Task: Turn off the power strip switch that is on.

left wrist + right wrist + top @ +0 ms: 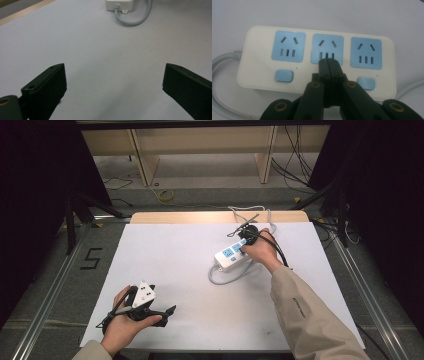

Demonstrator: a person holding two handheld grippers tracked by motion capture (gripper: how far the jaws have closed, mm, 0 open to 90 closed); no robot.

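Observation:
A white power strip (227, 256) with three blue sockets and blue switches lies right of the mat's middle. Its grey cable (225, 277) loops toward the front. In the right gripper view the strip (259, 75) lies crosswise. My right gripper (329, 61) is shut, with its tips over the lower edge of the middle socket (327, 41). They hide the middle switch; the left switch (284, 75) and right switch (367, 83) are visible. From above, the right gripper (242, 245) points down at the strip. My left gripper (164, 312) lies open and empty at the front left (113, 75).
The white mat (165, 255) covers the table, with a wooden edge (200, 216) at the far side. Grey and black cables (250, 217) lie bunched behind the strip. In the left gripper view the strip's end (118, 4) and cable (132, 22) are far ahead.

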